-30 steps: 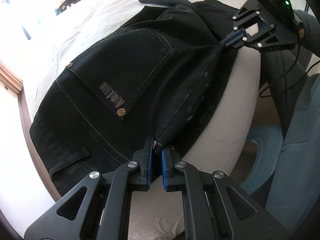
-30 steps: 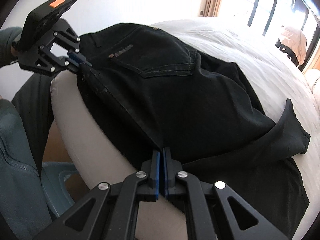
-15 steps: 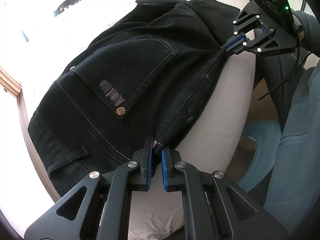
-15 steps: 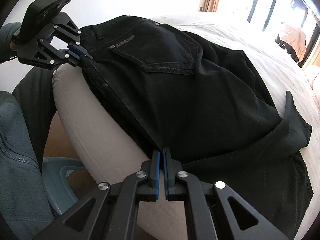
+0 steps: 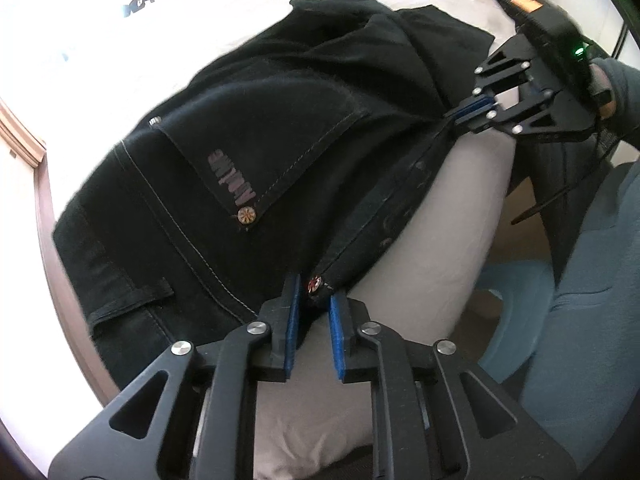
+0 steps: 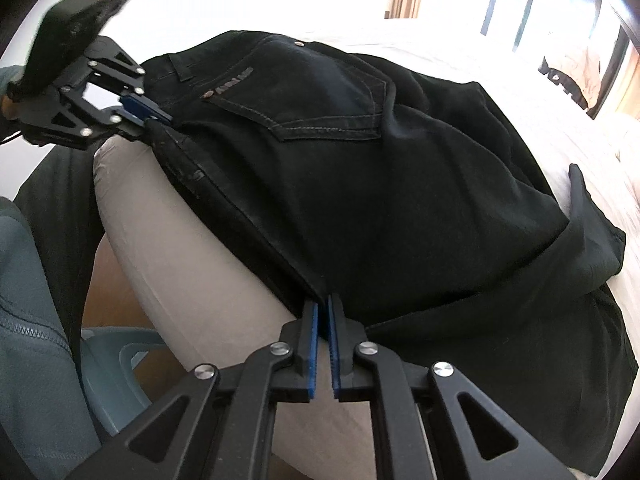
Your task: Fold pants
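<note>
Black pants (image 5: 248, 168) lie on a white bed (image 5: 432, 248), back pocket up, also in the right wrist view (image 6: 400, 200). My left gripper (image 5: 314, 304) stands at the waistband corner by the near edge; its jaws have parted with the button corner between them, loose. It shows far left in the right wrist view (image 6: 156, 116). My right gripper (image 6: 323, 312) is shut on the pants' seam edge further down the leg; it shows in the left wrist view (image 5: 460, 114). The legs bunch in a fold (image 6: 580, 232) to the right.
The bed's rounded edge (image 6: 180, 264) drops off toward me. A pale blue plastic stool (image 6: 120, 376) stands on the floor beside it. My blue-clad body (image 5: 592, 352) is close on the near side. A bright window (image 6: 520, 8) lies beyond the bed.
Both grippers moved the pants further onto the bed. My left gripper's jaws have opened, letting go of the waistband corner. The right gripper stays shut on the seam.
</note>
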Demonstrator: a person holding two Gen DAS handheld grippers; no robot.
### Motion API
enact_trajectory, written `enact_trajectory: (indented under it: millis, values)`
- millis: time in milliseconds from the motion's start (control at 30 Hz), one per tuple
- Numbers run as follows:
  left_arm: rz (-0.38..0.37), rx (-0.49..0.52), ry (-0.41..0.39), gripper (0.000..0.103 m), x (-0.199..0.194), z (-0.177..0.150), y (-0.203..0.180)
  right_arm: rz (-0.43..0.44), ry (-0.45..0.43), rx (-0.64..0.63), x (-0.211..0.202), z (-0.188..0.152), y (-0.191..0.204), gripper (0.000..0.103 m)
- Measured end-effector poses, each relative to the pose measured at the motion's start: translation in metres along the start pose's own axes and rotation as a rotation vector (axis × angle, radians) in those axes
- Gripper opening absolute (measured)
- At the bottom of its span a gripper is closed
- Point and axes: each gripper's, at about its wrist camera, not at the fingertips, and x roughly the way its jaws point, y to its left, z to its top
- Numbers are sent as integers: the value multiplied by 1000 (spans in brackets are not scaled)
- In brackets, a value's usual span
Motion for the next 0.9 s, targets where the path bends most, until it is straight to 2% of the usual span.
enact_trajectory:
  millis: [100,133,167,200,300,367,500,567,600,667,700,767,833,900]
  values:
    - [-52,-26,-47,33,-33,9,-1,-4,-5,11,1,-1,0,8]
    - [-75,-46,-77,50,-46,14,1,-6,-5,14,3,2,0,8]
    - [-83,-60,-104,63,-56,20,4,-7,-6,17,3,3,0,9]
    - [-80,-76,-139,65,-66,27,6,-8,-6,19,3,3,0,10]
    - [-97,-78,-183,67,-81,50,8,-9,-6,27,2,1,-2,11]
    - [-74,-77,-191,67,-77,60,11,-10,-9,30,5,4,-2,11]
    - [-81,-123,-130,67,-30,63,14,-10,-24,43,3,-6,1,12]
    - [-72,-126,-27,67,10,52,13,-12,-32,45,2,-10,3,13]
    - [-54,-118,2,67,24,48,11,-13,-36,45,1,-13,3,16]
    - [-27,-104,-37,67,28,39,8,-7,-34,55,-1,-16,1,24]
    - [-28,-115,-33,67,27,40,9,8,-26,68,-2,-15,-1,36]
    - [-28,-114,-40,67,13,47,7,64,-21,123,-9,-11,-6,50]
    - [-31,-94,-81,67,-1,52,4,69,-54,147,-18,-5,-7,51]
    - [-19,-86,-85,67,-4,58,3,73,-94,157,-26,4,-8,51]
